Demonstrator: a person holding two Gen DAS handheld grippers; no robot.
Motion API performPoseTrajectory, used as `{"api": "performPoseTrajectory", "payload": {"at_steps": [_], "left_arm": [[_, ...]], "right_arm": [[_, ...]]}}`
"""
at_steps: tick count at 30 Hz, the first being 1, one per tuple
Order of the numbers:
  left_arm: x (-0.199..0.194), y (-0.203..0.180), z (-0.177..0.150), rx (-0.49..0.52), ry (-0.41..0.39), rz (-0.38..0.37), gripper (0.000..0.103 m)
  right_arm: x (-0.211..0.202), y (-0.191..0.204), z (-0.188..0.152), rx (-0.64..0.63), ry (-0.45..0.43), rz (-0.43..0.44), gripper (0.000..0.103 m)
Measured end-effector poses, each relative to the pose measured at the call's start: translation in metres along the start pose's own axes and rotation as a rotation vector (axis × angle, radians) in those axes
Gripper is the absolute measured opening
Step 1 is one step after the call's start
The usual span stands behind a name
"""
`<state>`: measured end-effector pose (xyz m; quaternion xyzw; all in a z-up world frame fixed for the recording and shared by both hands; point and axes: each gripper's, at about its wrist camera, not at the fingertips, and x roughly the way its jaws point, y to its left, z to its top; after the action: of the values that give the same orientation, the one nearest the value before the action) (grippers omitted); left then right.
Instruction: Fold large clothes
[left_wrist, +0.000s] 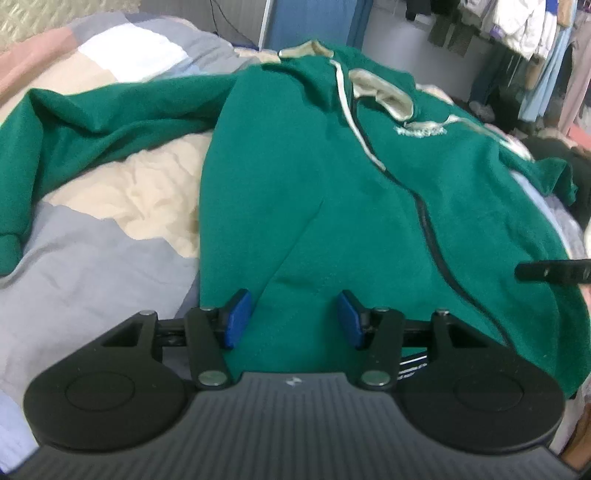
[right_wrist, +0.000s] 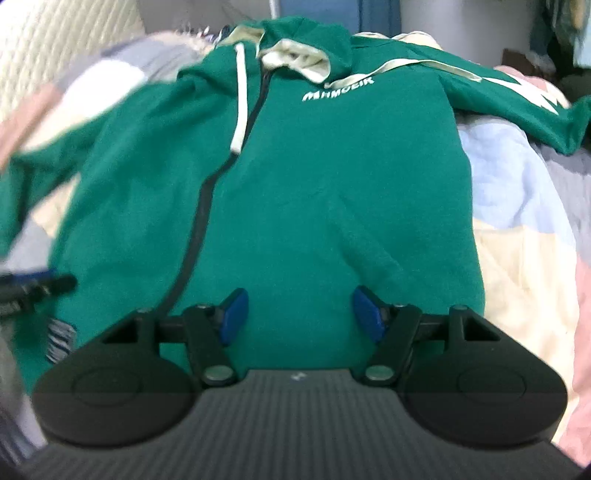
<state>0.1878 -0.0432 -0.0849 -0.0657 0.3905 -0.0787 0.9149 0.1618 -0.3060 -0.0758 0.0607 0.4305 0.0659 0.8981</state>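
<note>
A green zip hoodie (right_wrist: 325, 192) is spread front-up on a patchwork bed quilt (left_wrist: 92, 266), hood away from the cameras and both sleeves flung outward. The left gripper (left_wrist: 293, 319) and right gripper (right_wrist: 299, 314) are poised over the hoodie's hem, on either side of the zipper (right_wrist: 199, 206); the jaws of both are seen open, with nothing clamped. If only the top layer is pinched, the front could be lifted off the back. The loose drawcord (right_wrist: 239, 99) could be trapped in a fold.
</note>
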Motion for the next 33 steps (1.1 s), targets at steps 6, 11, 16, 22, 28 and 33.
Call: {"api": "performPoseTrajectory", "payload": {"at_steps": [6,11,16,22,28,33], "left_arm": [[-0.014,0.0,0.003,-0.034,-0.059,-0.035,0.064],[-0.018,0.006,0.006,-0.088,-0.082,-0.054,0.065],[-0.018,0.006,0.007,-0.086,-0.109,-0.055,0.065],[-0.013,0.007,0.012,-0.106,-0.126,-0.073,0.065],[0.002,0.006,0.017,-0.113,-0.109,-0.037,0.065],[0.012,0.001,0.022,-0.08,-0.134,-0.02,0.065]], "right_arm": [[-0.037,-0.045,0.02,0.163,-0.189,0.051,0.064],[-0.032,-0.103,0.034,0.285,-0.237,0.013,0.064],[0.002,-0.172,0.042,0.429,-0.258,-0.027,0.082],[0.055,-0.228,0.055,0.55,-0.32,0.006,0.088],[0.099,-0.267,0.091,0.584,-0.46,-0.023,0.088],[0.115,-0.325,0.111,0.762,-0.582,-0.07,0.088]]}}
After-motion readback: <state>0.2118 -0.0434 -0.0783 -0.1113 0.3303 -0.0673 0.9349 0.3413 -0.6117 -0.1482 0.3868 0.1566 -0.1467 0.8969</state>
